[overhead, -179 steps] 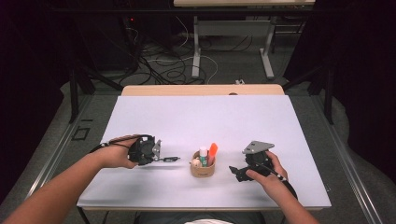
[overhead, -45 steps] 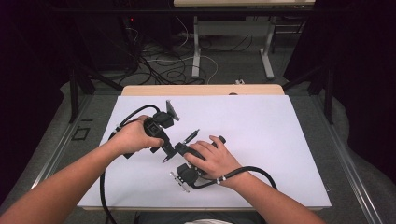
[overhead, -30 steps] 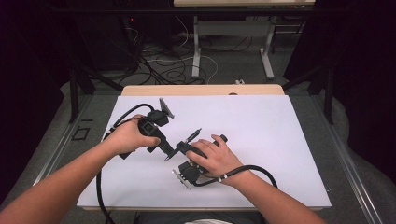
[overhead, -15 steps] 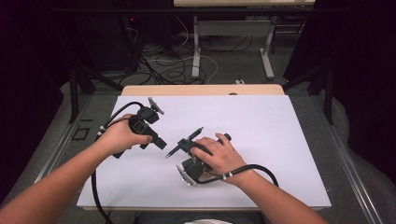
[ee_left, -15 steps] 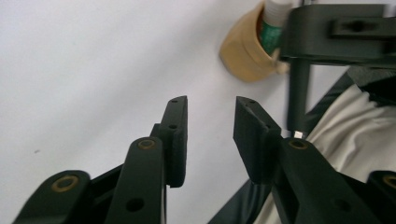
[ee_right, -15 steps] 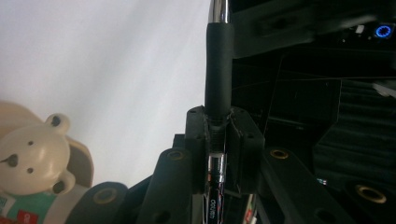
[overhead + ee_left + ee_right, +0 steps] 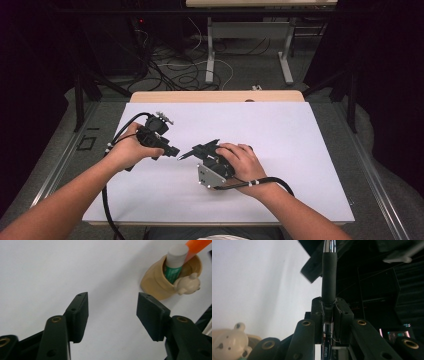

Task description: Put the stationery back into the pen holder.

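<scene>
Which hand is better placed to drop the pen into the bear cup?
Right, probably. The right hand-held gripper is already shut on the pen, with the bear cup close by. The left hand-held gripper is open and holds nothing.

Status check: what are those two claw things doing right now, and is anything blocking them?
Left gripper open, empty. Right gripper shut on pen. Bear holder beside left fingers. Nothing blocking.
</scene>
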{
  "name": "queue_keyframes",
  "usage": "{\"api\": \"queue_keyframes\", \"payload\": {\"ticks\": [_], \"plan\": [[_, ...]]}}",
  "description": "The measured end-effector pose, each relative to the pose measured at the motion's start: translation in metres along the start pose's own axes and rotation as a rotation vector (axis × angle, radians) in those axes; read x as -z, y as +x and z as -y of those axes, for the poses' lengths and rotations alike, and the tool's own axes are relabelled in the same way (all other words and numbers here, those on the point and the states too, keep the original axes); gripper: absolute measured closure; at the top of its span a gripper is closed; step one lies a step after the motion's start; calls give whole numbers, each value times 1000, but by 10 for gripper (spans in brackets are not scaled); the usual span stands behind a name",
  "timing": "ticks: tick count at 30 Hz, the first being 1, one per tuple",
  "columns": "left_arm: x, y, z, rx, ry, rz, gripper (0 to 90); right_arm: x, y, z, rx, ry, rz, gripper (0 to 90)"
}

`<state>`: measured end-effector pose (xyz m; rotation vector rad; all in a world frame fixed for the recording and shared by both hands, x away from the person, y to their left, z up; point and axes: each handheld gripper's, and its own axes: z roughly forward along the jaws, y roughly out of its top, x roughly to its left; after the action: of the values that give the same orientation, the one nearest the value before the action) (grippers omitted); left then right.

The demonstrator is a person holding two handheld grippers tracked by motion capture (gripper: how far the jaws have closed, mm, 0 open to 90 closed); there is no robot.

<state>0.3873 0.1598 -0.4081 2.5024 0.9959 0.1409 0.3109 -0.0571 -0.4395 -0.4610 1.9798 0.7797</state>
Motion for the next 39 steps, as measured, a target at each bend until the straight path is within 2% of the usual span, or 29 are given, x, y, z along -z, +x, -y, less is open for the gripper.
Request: {"api": "queue_keyframes", "payload": {"ticks": [2,3,4,5,7,8,9,11,15,24,26,31,34,36,39], "plan": [[-3,0,2,4,-12,11,425,3,-1,2,-89,-20,9,795],[-5,0,2,8,-14,17,420,3,-3,3,-97,-32,5,795],[-6,0,3,15,-29,21,413,5,-4,4,-135,-32,8,795],[-9,-1,4,27,-44,24,398,5,-6,5,-129,-49,7,795],[-12,0,6,29,-69,24,353,8,-5,7,-203,-52,4,795],[-12,0,7,32,-74,28,332,9,-6,8,-241,-71,8,795],[-13,1,7,32,-79,29,308,9,-7,9,-258,-83,9,795],[-17,2,11,49,-117,33,258,12,-9,12,-319,-103,17,795],[-21,5,16,75,-157,25,169,15,-10,17,-448,-143,15,795],[-29,6,29,102,-186,17,69,17,-8,27,-714,-225,-6,795],[-32,6,31,115,-195,17,38,16,-7,28,-747,-234,-15,795],[-35,6,37,121,-216,0,3,15,-3,36,-885,-248,-22,794],[-34,6,39,125,-225,1,3,17,0,39,-929,-245,-25,795],[-36,4,41,140,-253,2,3,18,3,41,-970,-244,-29,795],[-36,0,42,124,-253,1,3,22,9,45,-1016,-241,-32,795]]}}
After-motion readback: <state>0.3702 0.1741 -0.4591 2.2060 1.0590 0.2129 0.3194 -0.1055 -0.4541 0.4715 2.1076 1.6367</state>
